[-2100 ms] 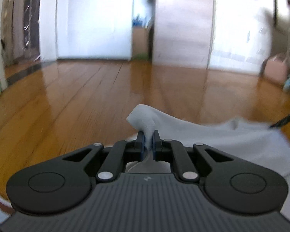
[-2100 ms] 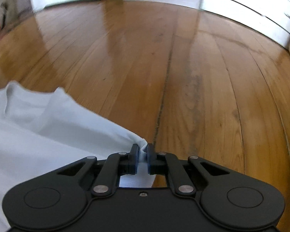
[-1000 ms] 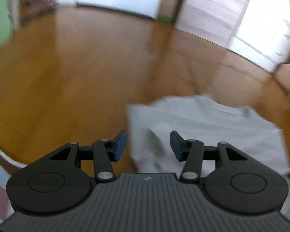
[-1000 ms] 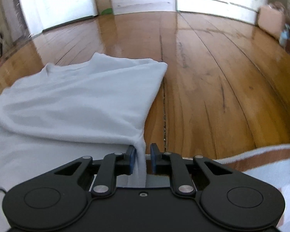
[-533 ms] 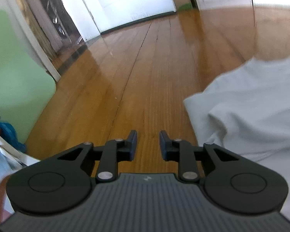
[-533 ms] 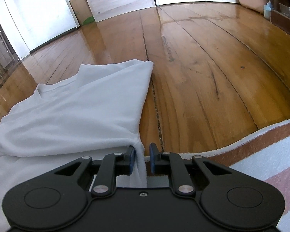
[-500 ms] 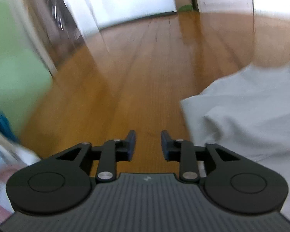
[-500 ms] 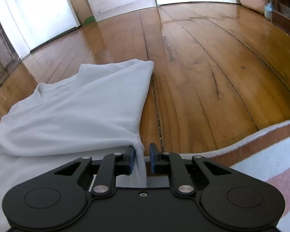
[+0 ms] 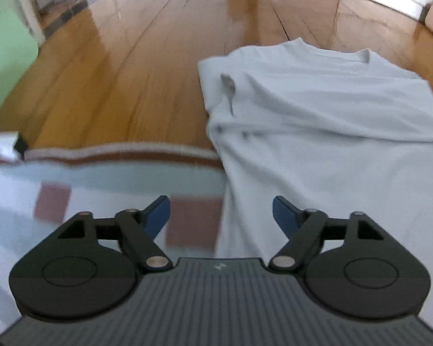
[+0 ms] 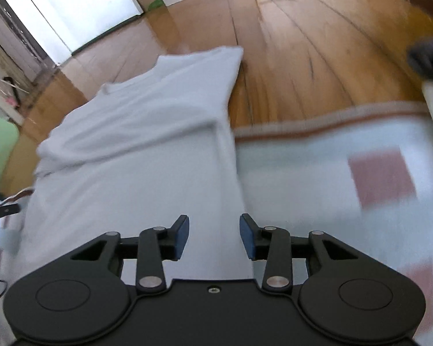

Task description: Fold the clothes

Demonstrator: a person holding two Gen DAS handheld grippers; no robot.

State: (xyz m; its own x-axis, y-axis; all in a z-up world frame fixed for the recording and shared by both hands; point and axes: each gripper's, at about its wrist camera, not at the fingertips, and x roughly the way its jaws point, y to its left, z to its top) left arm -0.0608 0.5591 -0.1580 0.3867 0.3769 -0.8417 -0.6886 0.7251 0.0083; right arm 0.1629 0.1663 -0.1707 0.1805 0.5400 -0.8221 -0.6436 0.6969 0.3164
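A pale grey T-shirt [image 9: 317, 121] lies flat, half on the wooden floor and half on a rug, with its sleeves folded in over the body and its collar at the far end. My left gripper [image 9: 220, 214] hovers open over the shirt's near left edge, nothing between its fingers. In the right wrist view the same T-shirt [image 10: 135, 150] stretches away to the left. My right gripper [image 10: 213, 238] is open above the shirt's near right edge, holding nothing.
A white rug [image 9: 72, 178] with pink squares and a brown border lies under the shirt's near half; the same rug [image 10: 332, 173] shows in the right view. A green panel [image 9: 3, 57] stands far left. A dark blurred object [image 10: 427, 57] is at the right edge. Wooden floor [image 9: 130, 57] extends beyond.
My right gripper has let go of the shirt's edge and opened. Both grippers pulled back toward the rug end, and the left one opened wider. The shirt now lies flat.
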